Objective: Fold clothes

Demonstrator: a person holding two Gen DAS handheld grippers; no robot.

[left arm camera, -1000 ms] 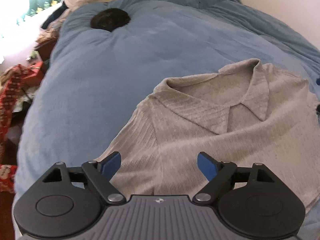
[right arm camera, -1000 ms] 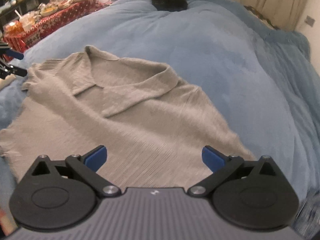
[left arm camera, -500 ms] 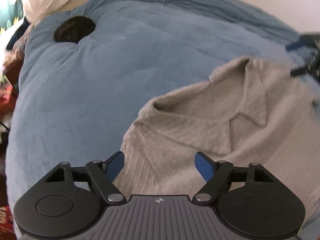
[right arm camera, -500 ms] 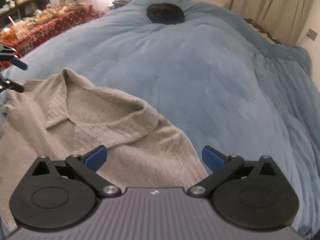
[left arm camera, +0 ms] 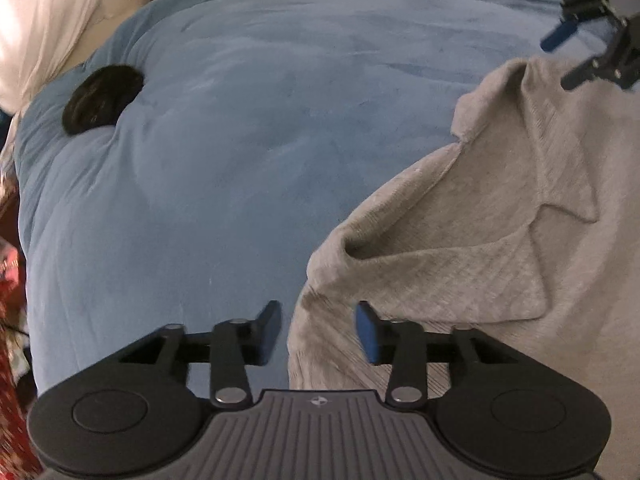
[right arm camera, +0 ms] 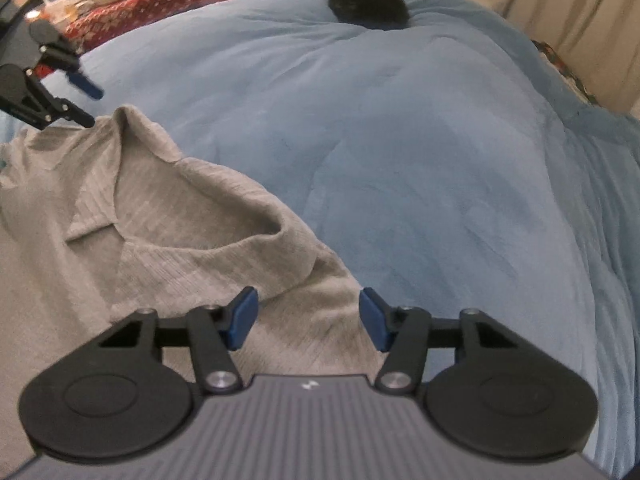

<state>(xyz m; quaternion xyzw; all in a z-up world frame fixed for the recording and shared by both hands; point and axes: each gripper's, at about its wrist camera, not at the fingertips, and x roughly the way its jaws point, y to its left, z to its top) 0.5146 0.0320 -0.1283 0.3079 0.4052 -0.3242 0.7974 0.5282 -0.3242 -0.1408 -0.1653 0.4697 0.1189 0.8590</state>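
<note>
A grey knit collared sweater [left arm camera: 500, 240] lies face up on the blue duvet [left arm camera: 240, 140], collar toward the far side. My left gripper [left arm camera: 320, 332] hangs low over the sweater's left shoulder edge. Its jaws are closing, the cloth edge lies between them, and the pads do not press on it. My right gripper [right arm camera: 308, 316] is at the other shoulder of the sweater [right arm camera: 160, 220], jaws also closing around the fabric edge without pinching it. Each gripper shows in the other's view: the right gripper [left arm camera: 556, 64] at top right, the left gripper [right arm camera: 93, 108] at top left.
A black round object [left arm camera: 102, 98] sits in a dent of the duvet near the far end, also in the right wrist view as the black object [right arm camera: 368, 2]. A cluttered table with a red patterned cloth [right arm camera: 140, 0] stands beside the bed. Pale curtains [right arm camera: 580, 20] hang behind.
Both grippers moved apart from the sweater's middle out to its two shoulder edges and sank closer to the cloth. Both pairs of jaws narrowed. The left view rolled.
</note>
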